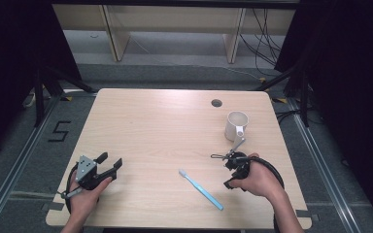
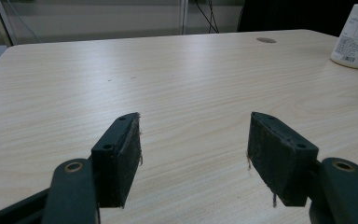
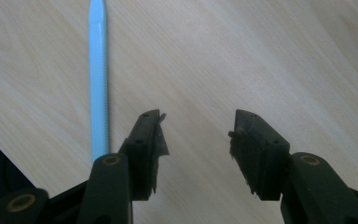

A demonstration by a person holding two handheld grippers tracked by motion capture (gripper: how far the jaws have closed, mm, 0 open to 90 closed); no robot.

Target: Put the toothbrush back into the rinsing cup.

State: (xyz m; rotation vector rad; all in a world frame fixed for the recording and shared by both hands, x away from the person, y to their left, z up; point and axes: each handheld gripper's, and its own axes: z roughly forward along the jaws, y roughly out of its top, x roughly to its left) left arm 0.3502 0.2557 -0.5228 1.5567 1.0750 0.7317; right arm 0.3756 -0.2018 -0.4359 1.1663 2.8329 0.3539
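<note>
The toothbrush [image 1: 200, 189] lies near the front edge of the surface [image 1: 165, 126], between both claws. It looks light, thin and stiff, so grab its middle. The left claw [image 1: 110, 164] is wide and empty. The right claw [image 3: 196, 140] is wide too, just beside the handle, whose end is cut off

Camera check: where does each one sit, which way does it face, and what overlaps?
High view: above the person's side, facing forward and down at the table; both hands, left hand-held gripper, right hand-held gripper.
Left gripper view: low over the table, looking along open jaws toward the white mug.
Right gripper view: looking down, open jaws beside the blue toothbrush.
Shared: mug and toothbrush each also appear in the high view.
</note>
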